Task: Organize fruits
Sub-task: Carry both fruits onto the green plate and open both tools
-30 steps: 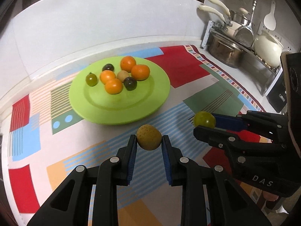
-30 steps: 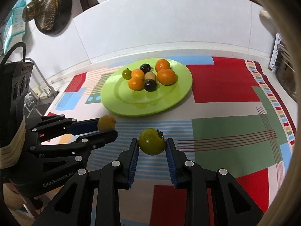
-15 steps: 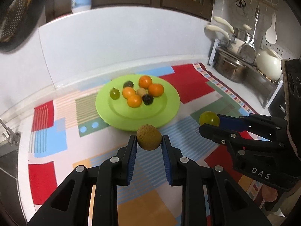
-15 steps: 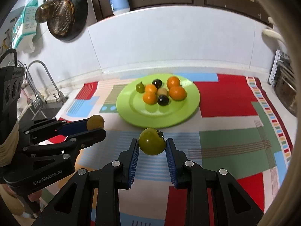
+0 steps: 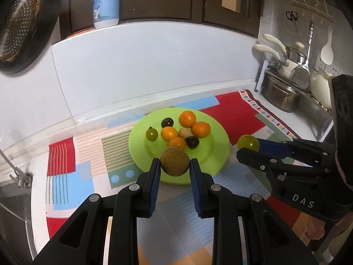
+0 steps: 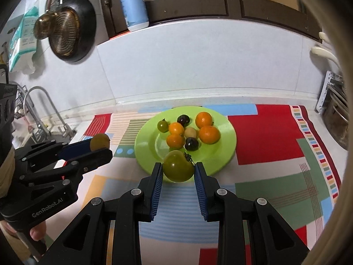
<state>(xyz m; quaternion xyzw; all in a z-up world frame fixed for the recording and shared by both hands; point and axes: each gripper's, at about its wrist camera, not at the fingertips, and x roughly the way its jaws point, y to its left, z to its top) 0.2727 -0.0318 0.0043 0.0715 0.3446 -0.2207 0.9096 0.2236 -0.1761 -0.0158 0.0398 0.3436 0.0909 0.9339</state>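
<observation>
- Plate point(image 5: 218, 154): uniform lime green.
- Fruits on the plate: four oranges point(image 5: 200, 129), bright orange; two dark purple, near-black fruits point(image 5: 192, 142); one small tomato point(image 5: 151, 133), translucent yellow-green; one tan-brown fruit point(image 5: 184, 133).
- Round fruit point(image 5: 174, 160) in the left gripper point(image 5: 174, 165): dull brownish-yellow, finely speckled.
- Tomato point(image 6: 178, 166) in the right gripper point(image 6: 178, 170): olive green with a dark calyx.
- Grippers: black bodies, blue ribbed pads point(image 6: 157, 190), silver rivets; white lettering on their sides.
- Table mat point(image 6: 267, 137): patchwork of red, green, pale blue, orange and white blocks, several striped, with a border of small multicoloured rectangles.
- Wall point(image 5: 143, 70): pale grey-white.
- Bottle point(image 6: 134, 4): light blue with a white top.
</observation>
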